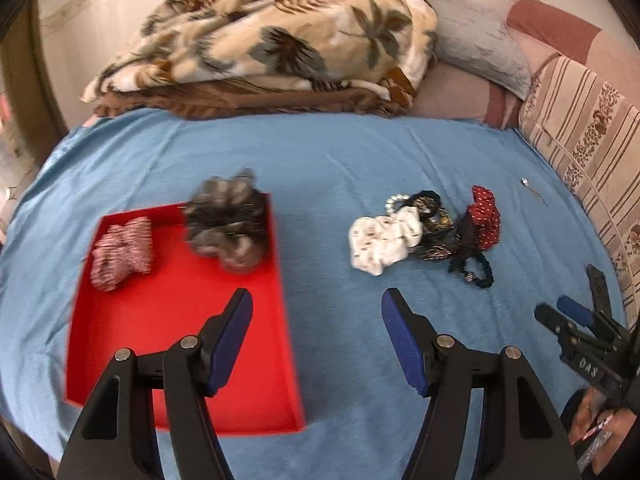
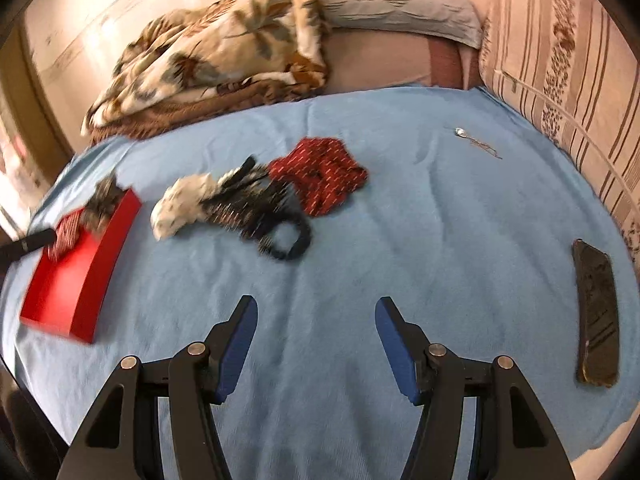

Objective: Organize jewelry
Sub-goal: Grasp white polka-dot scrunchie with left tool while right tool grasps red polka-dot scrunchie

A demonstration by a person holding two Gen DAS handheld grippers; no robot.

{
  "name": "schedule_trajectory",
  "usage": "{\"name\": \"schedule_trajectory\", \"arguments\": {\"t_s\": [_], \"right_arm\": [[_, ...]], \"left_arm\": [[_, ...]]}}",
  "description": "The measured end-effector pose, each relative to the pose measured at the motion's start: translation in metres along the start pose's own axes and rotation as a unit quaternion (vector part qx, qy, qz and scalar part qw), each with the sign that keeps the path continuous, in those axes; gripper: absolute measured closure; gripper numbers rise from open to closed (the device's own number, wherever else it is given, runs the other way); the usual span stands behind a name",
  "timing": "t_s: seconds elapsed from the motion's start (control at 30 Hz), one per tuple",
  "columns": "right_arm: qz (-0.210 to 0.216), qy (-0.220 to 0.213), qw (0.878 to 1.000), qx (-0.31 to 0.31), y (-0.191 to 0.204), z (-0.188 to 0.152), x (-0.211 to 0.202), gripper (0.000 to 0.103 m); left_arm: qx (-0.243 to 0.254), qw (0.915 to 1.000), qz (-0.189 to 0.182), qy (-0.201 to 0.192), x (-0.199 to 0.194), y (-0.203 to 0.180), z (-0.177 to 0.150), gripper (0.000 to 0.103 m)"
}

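A red tray (image 1: 180, 328) lies on the blue sheet and holds a grey scrunchie (image 1: 228, 220) and a red-white striped scrunchie (image 1: 120, 252). The tray also shows at the left of the right wrist view (image 2: 80, 276). A pile of scrunchies lies to its right: white (image 1: 380, 240), black-gold (image 1: 432, 228), dark red dotted (image 1: 484, 216) and a black one (image 1: 476, 272). My left gripper (image 1: 316, 304) is open and empty above the tray's right edge. My right gripper (image 2: 316, 312) is open and empty, short of the pile (image 2: 256, 204).
A small silver chain (image 2: 476, 140) lies at the far right of the sheet. A dark phone (image 2: 596, 312) lies at the right. A floral blanket (image 1: 280, 40) and pillows (image 1: 480, 44) sit at the back. The right gripper shows in the left wrist view (image 1: 580, 320).
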State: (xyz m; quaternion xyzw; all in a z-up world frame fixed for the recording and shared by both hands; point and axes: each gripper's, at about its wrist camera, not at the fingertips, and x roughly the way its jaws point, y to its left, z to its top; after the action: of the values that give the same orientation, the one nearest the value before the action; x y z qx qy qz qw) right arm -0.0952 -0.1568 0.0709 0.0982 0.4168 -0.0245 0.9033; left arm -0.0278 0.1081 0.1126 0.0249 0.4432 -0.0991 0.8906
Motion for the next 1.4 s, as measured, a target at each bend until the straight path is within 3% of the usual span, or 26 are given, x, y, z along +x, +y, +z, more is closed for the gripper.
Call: {"name": "schedule_trajectory", "arguments": {"t_s": [0.23,0.4,0.67,0.7,0.73,0.77,0.8,0.83,0.87,1.0,1.3,1.4], "right_arm": [[0.027,0.001,0.998,0.049,-0.026,0.047,0.042,0.037],[0.044,0.009,0.996,0.071,-0.035,0.077,0.074,0.036],[0.057,0.040,0.991,0.115,-0.049,0.093,0.120,0.036],[0.061,0.040,0.990,0.120,-0.051,0.093,0.122,0.041],[0.071,0.042,0.989,0.123,-0.050,0.094,0.125,0.062],[0.079,0.046,0.989,0.120,-0.050,0.094,0.126,0.075],[0.085,0.050,0.989,0.113,-0.046,0.095,0.127,0.089],[0.085,0.048,0.989,0.109,-0.045,0.094,0.126,0.091],[0.086,0.044,0.990,0.103,-0.041,0.094,0.122,0.093],[0.082,0.022,0.993,0.083,-0.031,0.095,0.099,0.095],[0.088,-0.025,0.994,0.057,-0.016,0.082,0.027,0.095],[0.083,-0.035,0.995,0.046,-0.009,0.069,0.007,0.095]], "left_arm": [[-0.008,0.9992,-0.010,0.038,0.059,-0.021,0.017,0.037],[0.011,0.9985,-0.005,0.052,0.098,-0.035,0.027,0.037],[0.012,0.9975,-0.021,0.067,0.130,-0.040,0.029,0.037],[0.012,0.9974,-0.022,0.067,0.132,-0.040,0.028,0.037],[0.013,0.9974,-0.023,0.067,0.134,-0.040,0.028,0.037],[0.015,0.9972,-0.024,0.069,0.135,-0.040,0.027,0.039],[0.018,0.9970,-0.026,0.071,0.136,-0.041,0.026,0.045],[0.020,0.9966,-0.029,0.075,0.136,-0.042,0.025,0.073],[0.024,0.9957,-0.031,0.084,0.138,-0.043,0.024,0.092],[0.029,0.9968,-0.031,0.068,0.121,-0.045,0.020,0.092],[0.001,0.9979,-0.064,0.009,0.031,-0.036,0.004,0.092],[-0.005,0.9985,-0.054,-0.007,0.006,-0.032,-0.004,0.092]]}}
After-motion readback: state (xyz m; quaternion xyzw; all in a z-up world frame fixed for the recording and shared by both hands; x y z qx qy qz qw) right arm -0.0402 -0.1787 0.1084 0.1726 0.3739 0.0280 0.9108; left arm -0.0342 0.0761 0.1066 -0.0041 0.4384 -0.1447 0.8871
